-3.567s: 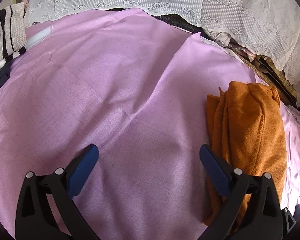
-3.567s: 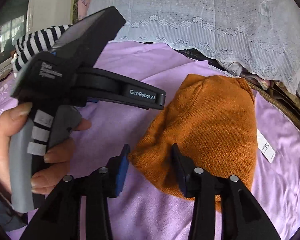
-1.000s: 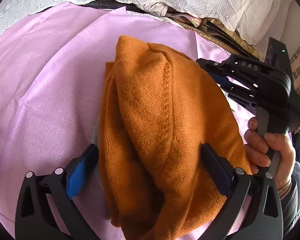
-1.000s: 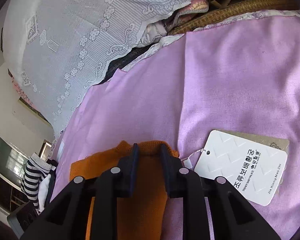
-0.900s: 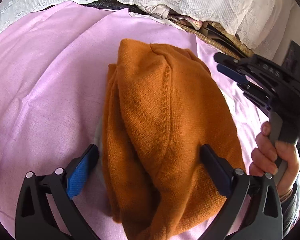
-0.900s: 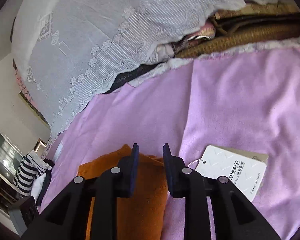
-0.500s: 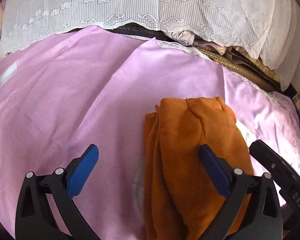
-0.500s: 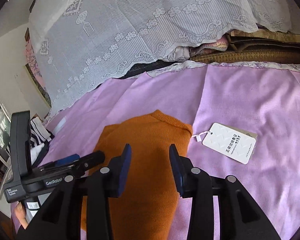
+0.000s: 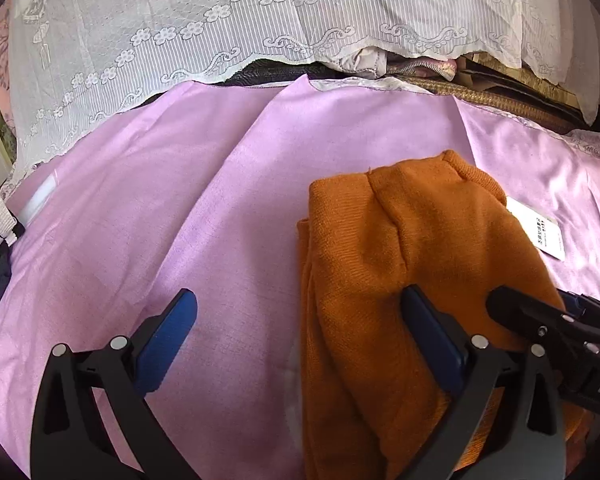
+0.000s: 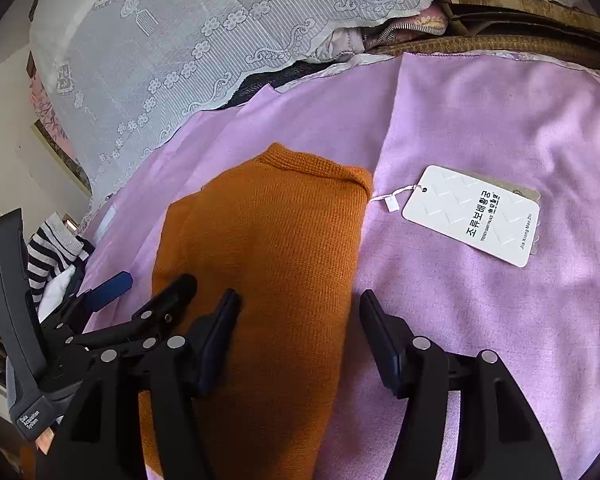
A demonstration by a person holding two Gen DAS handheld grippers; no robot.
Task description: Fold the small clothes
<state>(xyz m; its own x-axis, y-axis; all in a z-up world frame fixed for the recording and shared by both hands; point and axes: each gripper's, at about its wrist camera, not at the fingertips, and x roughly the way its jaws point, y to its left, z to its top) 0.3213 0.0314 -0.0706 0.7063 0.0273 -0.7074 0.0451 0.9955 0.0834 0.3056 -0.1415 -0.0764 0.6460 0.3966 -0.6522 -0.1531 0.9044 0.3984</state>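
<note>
A white hang tag (image 10: 471,216) lies on the lilac bedsheet (image 10: 500,120) just right of the folded orange knit sweater (image 10: 268,248), tied to it by a thin string; the right wrist view reads Korean characters on it, a small line of capitals too fine to make out, and "Jia Xiong Mao Zhi". The same view shows "Data Acquisition System" on the grey handle of the left hand-held gripper (image 10: 152,286), whose jaws stand wide apart and empty, one finger over the sweater's left edge. The right hand-held gripper (image 10: 296,320) has just been opening; its jaws straddle the sweater's near end without pressing it. The left wrist view shows only an edge of the tag (image 9: 540,232) and the letters "DA" on the right tool's body, but reveals the sweater's (image 9: 400,280) stacked folds. A striped garment (image 10: 54,244) lies at the far left, a white lace cover (image 9: 260,20) behind.
</note>
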